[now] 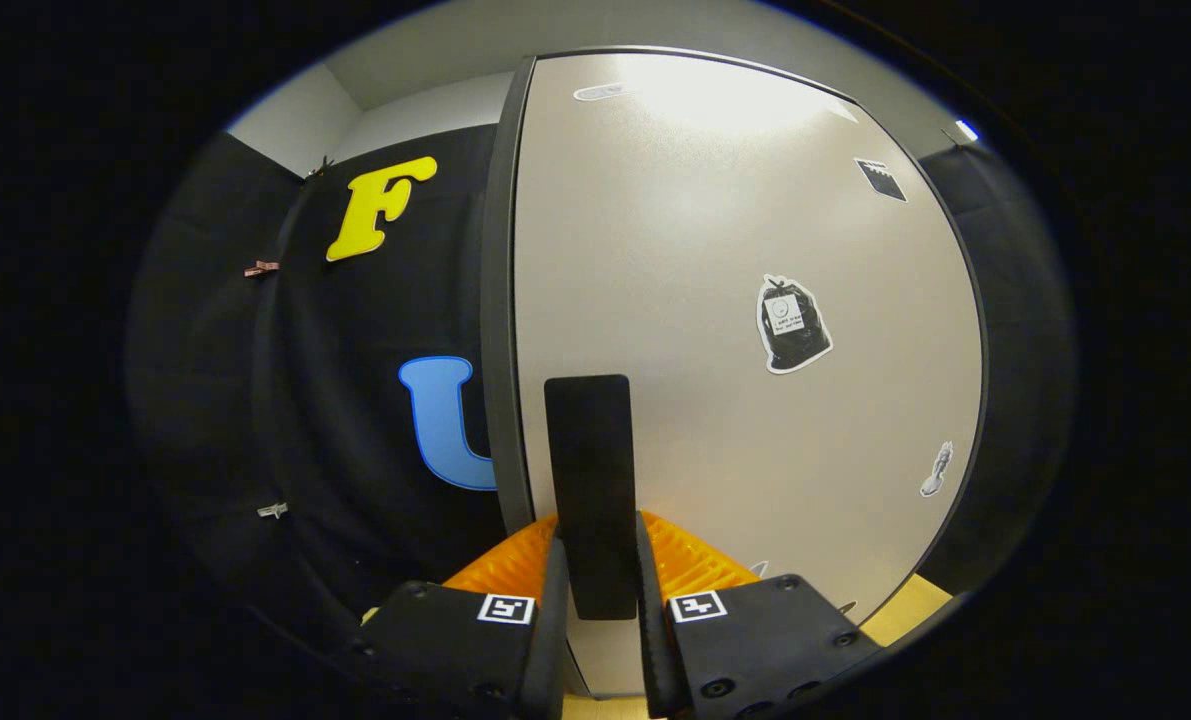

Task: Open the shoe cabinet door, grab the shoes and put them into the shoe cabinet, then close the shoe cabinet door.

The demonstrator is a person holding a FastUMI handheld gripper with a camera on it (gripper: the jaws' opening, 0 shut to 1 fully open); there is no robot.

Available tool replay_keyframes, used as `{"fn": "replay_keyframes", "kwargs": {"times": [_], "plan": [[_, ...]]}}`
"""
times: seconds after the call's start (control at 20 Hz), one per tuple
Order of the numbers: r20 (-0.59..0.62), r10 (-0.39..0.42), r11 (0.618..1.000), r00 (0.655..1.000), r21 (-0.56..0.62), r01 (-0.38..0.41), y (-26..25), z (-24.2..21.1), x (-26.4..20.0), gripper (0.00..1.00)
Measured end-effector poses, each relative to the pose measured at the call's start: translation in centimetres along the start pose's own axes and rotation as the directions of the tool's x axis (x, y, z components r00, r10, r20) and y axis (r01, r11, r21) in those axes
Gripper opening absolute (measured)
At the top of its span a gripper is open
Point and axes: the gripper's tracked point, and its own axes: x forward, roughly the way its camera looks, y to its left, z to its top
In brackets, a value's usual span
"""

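Door-handling step, by the look of it: fingers (600, 600) narrowed to a slim gap, clamped from both sides on flat black rectangular handle (589, 480) mounted near left edge of pale grey matte shoe cabinet door (735, 300). Handle rising upright between both fingers and on beyond them, against door's face. Dark grey door edge (500, 300) just left of handle. 3 small stickers scattered across door's right half, the largest a black bag-shaped sticker (793, 325) well apart from handle. Strip of pale wooden floor (910, 610) below door's lower right corner.

Cannot tell whether door sits shut or part open; cabinet interior hidden, shoes unseen. Probably opening step, so little of task done.

Next move, as a judgement: keep both fingers pressed on handle, pull along hinge's arc rather than straight back, avoid twisting so handle stays seated. Risk: fingers slipping off smooth handle.
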Motion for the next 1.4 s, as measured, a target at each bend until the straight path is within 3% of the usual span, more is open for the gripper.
{"fn": "replay_keyframes", "kwargs": {"times": [0.05, 0.15, 0.2, 0.45, 0.8, 1.4], "plan": [[-0.009, -0.003, 1.0, 1.0, -0.006, 0.003, 0.0, 0.0, 0.1, 0.29], [-0.018, -0.008, 1.0, 1.0, -0.027, 0.008, -0.1, -0.2, -0.3, 0.29], [-0.026, -0.004, 1.0, 1.0, -0.027, 0.004, -0.1, -0.2, -0.3, 0.17], [-0.034, 0.036, 0.999, 0.999, -0.012, -0.037, 0.0, 0.0, -1.9, 0.17], [-0.037, 0.13, 0.992, 0.991, 0.005, -0.13, -1.2, 0.2, -7.9, 0.17], [-0.051, 0.27, 0.963, 0.961, 0.021, -0.269, -7.0, 1.0, -16.8, 0.17]]}}
